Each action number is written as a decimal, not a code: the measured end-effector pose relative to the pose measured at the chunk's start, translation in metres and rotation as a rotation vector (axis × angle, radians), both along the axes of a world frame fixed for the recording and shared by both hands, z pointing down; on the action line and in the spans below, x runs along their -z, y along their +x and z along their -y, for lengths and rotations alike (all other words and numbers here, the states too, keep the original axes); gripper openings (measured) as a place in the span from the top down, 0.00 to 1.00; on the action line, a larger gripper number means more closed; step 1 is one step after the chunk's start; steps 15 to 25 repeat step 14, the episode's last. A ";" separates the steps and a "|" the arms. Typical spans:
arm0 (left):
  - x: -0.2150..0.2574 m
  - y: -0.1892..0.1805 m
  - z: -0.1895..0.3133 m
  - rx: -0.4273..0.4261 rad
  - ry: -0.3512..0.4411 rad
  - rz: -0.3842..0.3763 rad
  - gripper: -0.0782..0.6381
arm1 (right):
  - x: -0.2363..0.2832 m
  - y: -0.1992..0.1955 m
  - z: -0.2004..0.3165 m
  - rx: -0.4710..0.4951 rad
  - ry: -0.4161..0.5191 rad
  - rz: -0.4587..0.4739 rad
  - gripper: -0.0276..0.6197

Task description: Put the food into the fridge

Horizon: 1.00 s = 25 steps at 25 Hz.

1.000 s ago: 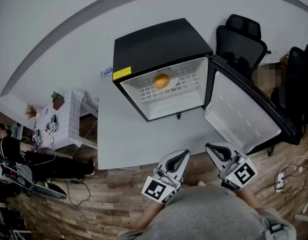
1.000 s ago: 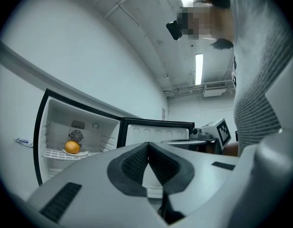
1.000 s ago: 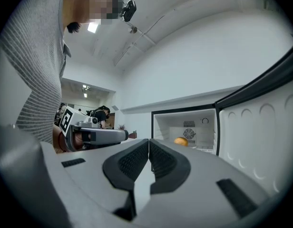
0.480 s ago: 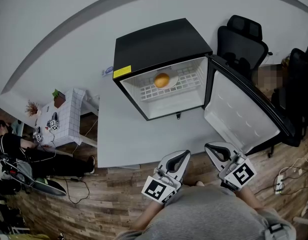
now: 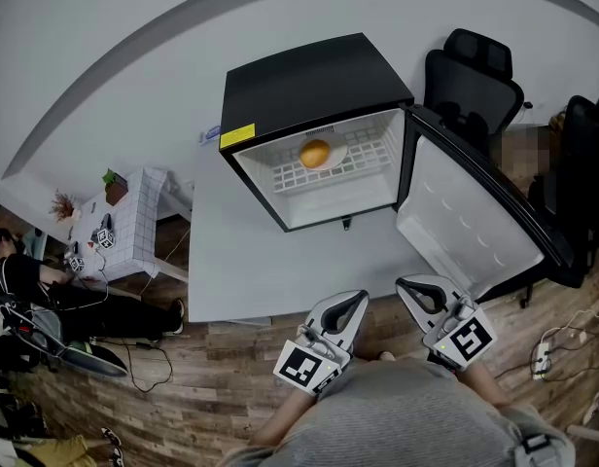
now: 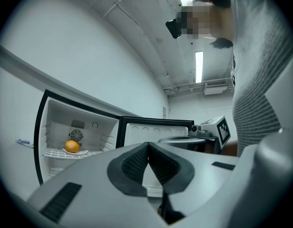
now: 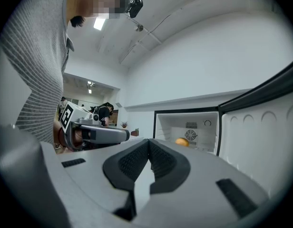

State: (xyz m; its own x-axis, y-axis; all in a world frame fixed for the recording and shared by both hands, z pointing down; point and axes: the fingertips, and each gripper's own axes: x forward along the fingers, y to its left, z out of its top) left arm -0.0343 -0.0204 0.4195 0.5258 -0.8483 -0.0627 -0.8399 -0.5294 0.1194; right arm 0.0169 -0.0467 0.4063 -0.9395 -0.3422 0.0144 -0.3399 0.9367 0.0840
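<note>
A small black fridge (image 5: 309,90) stands on a white table with its door (image 5: 470,217) swung open to the right. On its wire shelf lies an orange (image 5: 315,152) on a white plate (image 5: 336,160); both gripper views also catch the orange (image 6: 72,146) (image 7: 182,141). My left gripper (image 5: 350,305) and right gripper (image 5: 413,289) are held close to my body at the table's near edge, far from the fridge. Both are shut, pads together, with nothing in them.
Black office chairs (image 5: 470,81) stand behind the open door. At the far left a small white tiled table (image 5: 124,232) carries a plant, and a person (image 5: 32,290) sits beside it. Cables and a power strip (image 5: 547,343) lie on the wooden floor.
</note>
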 end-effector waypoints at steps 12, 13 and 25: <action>-0.002 0.007 -0.007 0.025 -0.005 0.005 0.88 | -0.002 0.006 -0.006 0.023 -0.003 0.008 0.94; -0.002 0.007 -0.008 0.027 -0.004 0.005 0.88 | -0.002 0.007 -0.007 0.025 -0.004 0.006 0.94; -0.002 0.008 -0.008 0.028 -0.003 0.005 0.88 | -0.003 0.008 -0.008 0.025 -0.005 0.004 0.94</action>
